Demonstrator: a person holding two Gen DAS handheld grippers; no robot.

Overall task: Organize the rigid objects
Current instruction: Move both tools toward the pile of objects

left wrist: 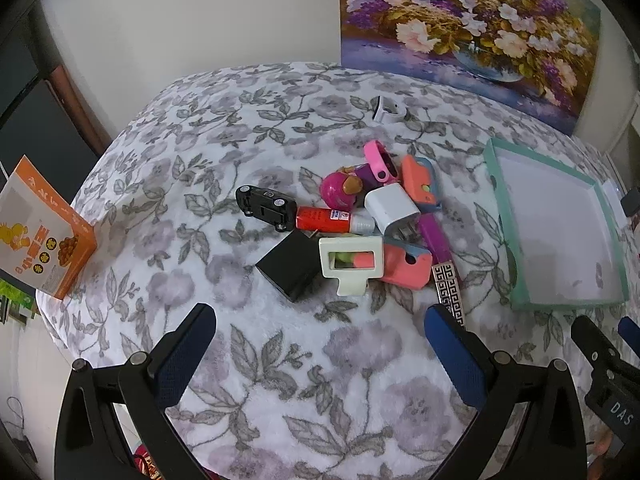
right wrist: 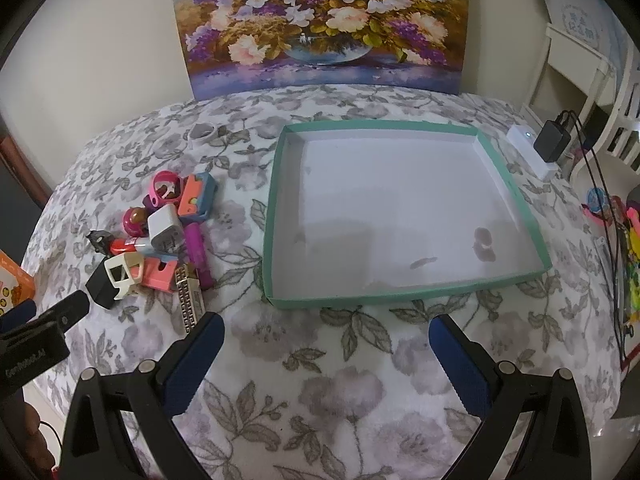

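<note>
Objects (left wrist: 352, 224): one heap on the floral cloth (left wrist: 280, 360), left of the tray (right wrist: 280, 216), near but apart from it.
Heap holds: toy car (left wrist: 264, 204), black cube (left wrist: 290, 266), white charger (left wrist: 390, 206), red tube (left wrist: 324, 218), cream frame (left wrist: 350, 260), patterned bar (left wrist: 446, 282), pink and coral pieces.
Tray: bare inside, only faint marks.
Left gripper (left wrist: 320, 352): fingers spread wide, holding nothing, just before the heap.
Right gripper (right wrist: 326, 356): fingers spread wide, holding nothing, before the tray.
Progress: none visible; every piece apparently left to move.

Cream wall (right wrist: 100, 40) — flower painting (right wrist: 320, 20)
</note>
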